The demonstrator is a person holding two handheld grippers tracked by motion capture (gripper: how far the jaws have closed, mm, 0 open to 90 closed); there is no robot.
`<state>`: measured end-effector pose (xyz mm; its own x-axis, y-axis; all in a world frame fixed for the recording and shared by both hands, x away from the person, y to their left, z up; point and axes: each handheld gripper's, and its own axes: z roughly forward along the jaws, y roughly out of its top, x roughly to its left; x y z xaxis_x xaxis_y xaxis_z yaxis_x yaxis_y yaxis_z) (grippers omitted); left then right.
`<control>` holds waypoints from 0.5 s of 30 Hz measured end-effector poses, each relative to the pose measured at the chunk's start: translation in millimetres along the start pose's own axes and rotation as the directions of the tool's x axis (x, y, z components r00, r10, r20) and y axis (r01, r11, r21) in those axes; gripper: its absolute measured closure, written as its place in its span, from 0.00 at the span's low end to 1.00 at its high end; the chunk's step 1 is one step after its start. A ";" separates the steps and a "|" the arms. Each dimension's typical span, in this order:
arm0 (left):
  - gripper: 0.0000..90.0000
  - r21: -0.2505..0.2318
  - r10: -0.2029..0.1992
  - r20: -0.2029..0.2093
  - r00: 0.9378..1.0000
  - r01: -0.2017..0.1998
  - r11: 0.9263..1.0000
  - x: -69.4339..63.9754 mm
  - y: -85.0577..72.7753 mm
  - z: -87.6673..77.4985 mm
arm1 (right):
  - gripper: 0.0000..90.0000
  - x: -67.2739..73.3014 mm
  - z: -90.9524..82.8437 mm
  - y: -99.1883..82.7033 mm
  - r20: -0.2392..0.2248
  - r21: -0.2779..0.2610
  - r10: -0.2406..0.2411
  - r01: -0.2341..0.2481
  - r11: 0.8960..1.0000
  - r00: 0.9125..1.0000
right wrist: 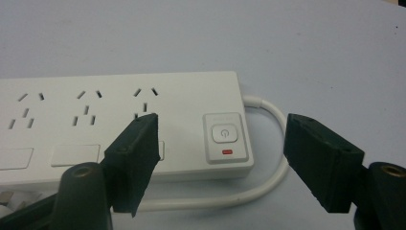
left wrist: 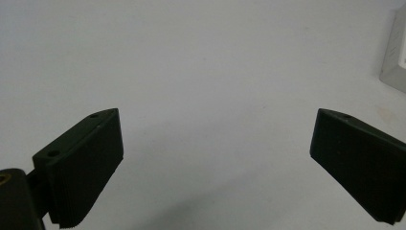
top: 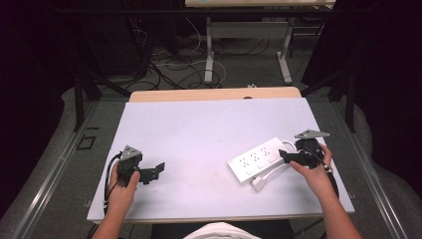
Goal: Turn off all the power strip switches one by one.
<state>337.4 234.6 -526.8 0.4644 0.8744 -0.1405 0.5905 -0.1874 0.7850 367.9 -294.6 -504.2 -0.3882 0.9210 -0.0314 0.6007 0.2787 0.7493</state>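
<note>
Right gripper (right wrist: 220,163) is positioned at the switch end of the power strip (right wrist: 119,124), jaws apart and straddling that end without contact; nothing is grasped. The strip lies flat on the surface (top: 199,129), right of centre, angled, with its cable (right wrist: 268,143) looping out from the switch end toward the plug (top: 258,182) at the near side. Left gripper (left wrist: 215,158) rests released over bare surface at the near left, well apart from the strip.

Progress, as judged: approach is complete, the grasp is not yet made, and any lift or move remains.

Clearances: the strip sits near the surface's right edge, so room to that side is limited. Broad open surface lies to the left and toward the far edge. The cable loop beside the right jaw could snag.
</note>
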 end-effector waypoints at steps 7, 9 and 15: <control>0.05 0.011 0.002 0.000 1.000 -0.002 1.000 1.3 -0.2 -0.1 | 0.38 -1.8 8.8 8.4 -0.011 0.039 -0.019 0.019 0.999 1.000; 0.05 0.011 0.001 -0.001 1.000 -0.001 1.000 1.3 -0.4 0.2 | 0.39 -2.2 12.0 10.5 0.000 0.049 -0.034 0.034 0.998 0.999; 0.05 0.016 -0.006 0.002 1.000 0.006 1.000 1.6 -0.6 0.1 | 0.56 -6.1 19.3 14.2 -0.014 0.087 -0.033 0.034 0.996 0.999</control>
<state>337.9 236.0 -527.6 0.4620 0.8747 -0.1466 0.6037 -0.1891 0.7745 392.3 -291.0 -506.1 -0.4178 0.9074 -0.0464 0.6456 0.3324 0.6875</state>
